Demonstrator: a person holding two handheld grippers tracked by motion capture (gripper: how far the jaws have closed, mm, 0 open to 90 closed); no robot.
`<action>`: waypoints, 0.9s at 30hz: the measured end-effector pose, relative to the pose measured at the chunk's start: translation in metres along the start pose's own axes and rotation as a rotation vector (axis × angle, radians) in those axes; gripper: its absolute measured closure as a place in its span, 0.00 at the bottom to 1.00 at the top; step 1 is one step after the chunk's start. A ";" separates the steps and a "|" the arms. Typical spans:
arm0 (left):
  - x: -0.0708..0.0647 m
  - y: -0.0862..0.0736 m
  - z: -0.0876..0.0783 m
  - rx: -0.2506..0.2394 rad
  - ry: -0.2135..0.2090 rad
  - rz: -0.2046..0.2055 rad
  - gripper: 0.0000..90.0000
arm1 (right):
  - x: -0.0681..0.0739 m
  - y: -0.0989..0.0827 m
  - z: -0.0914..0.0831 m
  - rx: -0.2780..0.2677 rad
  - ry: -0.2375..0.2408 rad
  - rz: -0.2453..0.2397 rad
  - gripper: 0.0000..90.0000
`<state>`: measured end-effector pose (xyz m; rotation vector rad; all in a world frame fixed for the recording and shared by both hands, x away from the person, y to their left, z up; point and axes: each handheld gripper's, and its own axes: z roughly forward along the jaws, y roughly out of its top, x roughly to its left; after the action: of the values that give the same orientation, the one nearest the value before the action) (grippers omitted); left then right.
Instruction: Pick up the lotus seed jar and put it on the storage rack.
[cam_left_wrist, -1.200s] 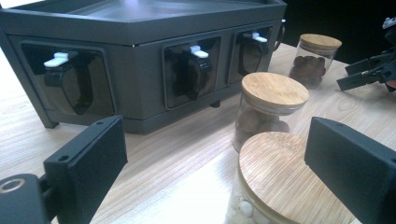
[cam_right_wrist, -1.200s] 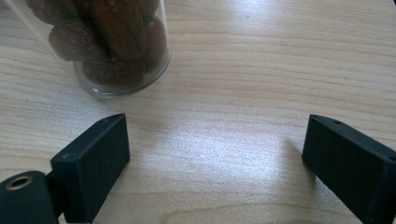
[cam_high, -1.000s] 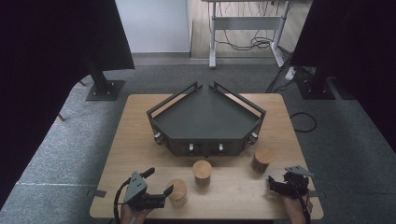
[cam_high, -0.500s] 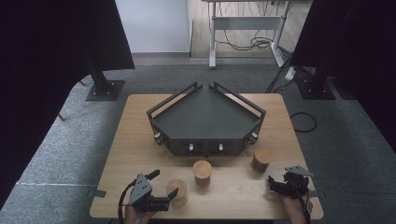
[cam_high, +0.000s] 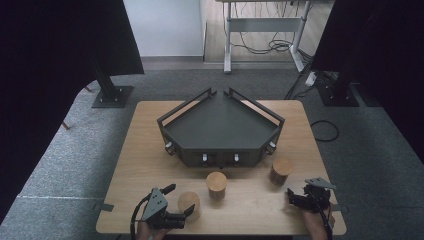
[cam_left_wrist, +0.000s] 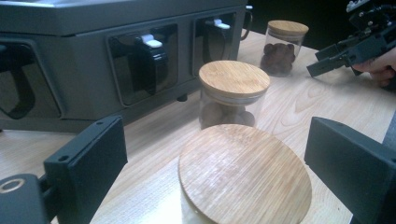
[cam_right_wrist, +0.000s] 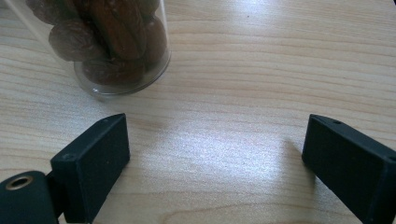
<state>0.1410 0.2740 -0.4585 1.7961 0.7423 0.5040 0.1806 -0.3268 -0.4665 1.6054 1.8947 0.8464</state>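
Three glass jars with wooden lids stand on the wooden table (cam_high: 145, 150). The near jar (cam_high: 190, 199) (cam_left_wrist: 245, 175) sits between the open jaws of my left gripper (cam_high: 180, 201) (cam_left_wrist: 217, 144); the pads are not pressing on it. The middle jar (cam_high: 216, 184) (cam_left_wrist: 233, 91) stands just behind it. The right jar (cam_high: 281, 170) (cam_left_wrist: 282, 44) (cam_right_wrist: 107, 42) holds brown fruit. My right gripper (cam_high: 292, 197) (cam_right_wrist: 215, 140) (cam_left_wrist: 327, 58) is open over bare wood, a little in front of that jar, with nothing between its jaws.
A dark grey angular tray (cam_high: 220, 125) (cam_left_wrist: 70, 56) with raised rails and front latches stands mid-table behind the jars. Both hands are at the table's front edge. Grey carpet, black stands and a desk frame (cam_high: 260, 30) lie beyond the table.
My left gripper has shifted slightly towards the front edge and closer in on the near jar, so its jaws now flank the lid. The right gripper has kept still.
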 end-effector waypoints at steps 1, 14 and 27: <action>0.000 0.000 0.001 0.002 -0.002 0.000 0.06 | 0.000 0.000 0.000 0.000 0.000 0.000 0.08; -0.004 0.000 0.010 0.041 -0.018 0.012 0.06 | 0.000 0.000 0.000 0.000 0.000 0.000 0.08; -0.008 0.000 0.016 0.081 -0.011 0.025 0.06 | 0.000 0.000 0.000 0.000 0.000 0.000 0.08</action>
<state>0.1457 0.2577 -0.4633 1.8842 0.7426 0.4868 0.1806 -0.3268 -0.4665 1.6055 1.8949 0.8464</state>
